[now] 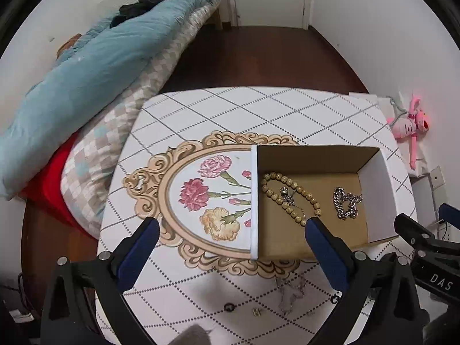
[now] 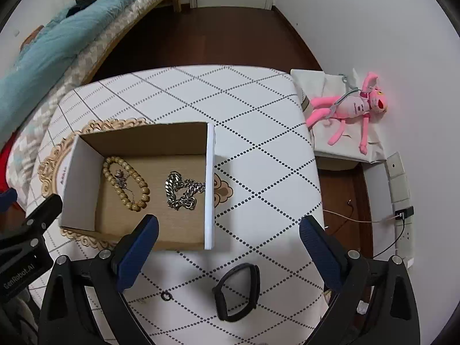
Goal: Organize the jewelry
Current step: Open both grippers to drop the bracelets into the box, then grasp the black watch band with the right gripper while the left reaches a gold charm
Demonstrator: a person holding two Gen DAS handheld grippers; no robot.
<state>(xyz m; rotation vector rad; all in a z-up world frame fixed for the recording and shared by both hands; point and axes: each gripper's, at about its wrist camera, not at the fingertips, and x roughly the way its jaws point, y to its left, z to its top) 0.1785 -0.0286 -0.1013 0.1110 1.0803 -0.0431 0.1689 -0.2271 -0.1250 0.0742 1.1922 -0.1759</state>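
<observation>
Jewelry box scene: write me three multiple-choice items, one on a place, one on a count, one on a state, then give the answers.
1. Where does the black watch band lie?
A. inside the cardboard box
B. on the tablecloth, outside the box
C. on the bed

2. How many bead bracelets are in the cardboard box?
A. one
B. two
C. three

3. How does the right gripper stand?
A. shut on the silver chain
B. shut on the band
C. open, holding nothing

Answers:
1. B, the band rests on the tablecloth in front of the box, between the gripper's fingers in the right wrist view.
2. A, a single wooden bead bracelet lies beside the silver chain, with a small silver piece across it.
3. C, its blue-padded fingers are spread wide with nothing between them; the left gripper is likewise open.
</observation>
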